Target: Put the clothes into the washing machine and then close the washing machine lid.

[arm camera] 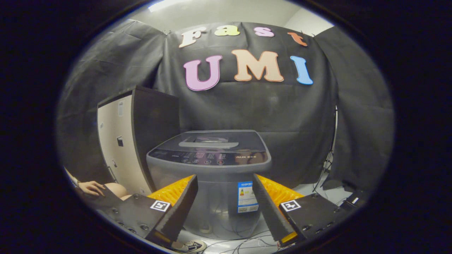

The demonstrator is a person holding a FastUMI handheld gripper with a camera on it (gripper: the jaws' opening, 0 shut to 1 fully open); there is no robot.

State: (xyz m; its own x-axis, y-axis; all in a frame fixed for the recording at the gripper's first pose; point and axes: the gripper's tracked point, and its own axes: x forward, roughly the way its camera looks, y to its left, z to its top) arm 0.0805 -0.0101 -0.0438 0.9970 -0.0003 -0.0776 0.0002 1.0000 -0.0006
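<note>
A grey top-loading washing machine (212, 165) stands on the floor straight ahead of my gripper (224, 183), a short way beyond the fingertips. Its dark lid (215, 140) lies flat and shut on top, with a control panel (208, 157) along the front edge and a sticker (246, 195) on the front wall. My fingers (176, 208) are spread wide apart with nothing between them; the machine's front shows through the gap. I can make out no clothes.
A tall cabinet (123, 141) with a pale front and dark side stands just left of the machine. A person's hand (92, 187) rests low beside my left finger. Cables (240, 241) trail on the pale floor below; a stand (328, 158) leans by the right wall.
</note>
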